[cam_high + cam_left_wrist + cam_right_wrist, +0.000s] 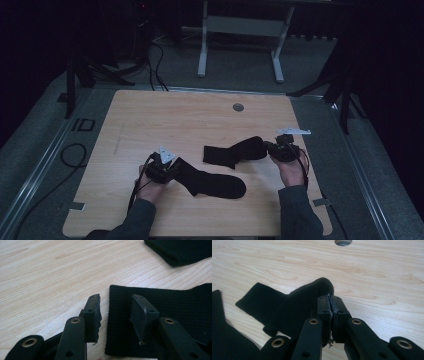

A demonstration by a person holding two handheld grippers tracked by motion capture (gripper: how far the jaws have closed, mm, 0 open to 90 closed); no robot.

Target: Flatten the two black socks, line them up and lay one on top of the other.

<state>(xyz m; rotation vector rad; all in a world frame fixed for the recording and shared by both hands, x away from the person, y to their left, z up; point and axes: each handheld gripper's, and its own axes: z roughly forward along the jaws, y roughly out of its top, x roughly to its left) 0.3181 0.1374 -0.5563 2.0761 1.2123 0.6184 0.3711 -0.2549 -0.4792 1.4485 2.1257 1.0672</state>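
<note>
- Black far sock (235, 151) on counter (150, 115), toe pinched in right gripper (331, 308) fingers; thin bite may slip.
- Left gripper (115, 312) fingers wide over near sock (210, 181) cuff; could miss the edge.

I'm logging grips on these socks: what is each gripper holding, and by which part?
The right gripper pinches the far sock at its toe end. The left gripper, open, straddles the near sock's cuff, holding nothing.

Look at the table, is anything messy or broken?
The far black knitted sock lies kinked, one end pinched in the shut right tongs, whose pads look frayed. The near black sock lies flat at the open left tongs.
</note>
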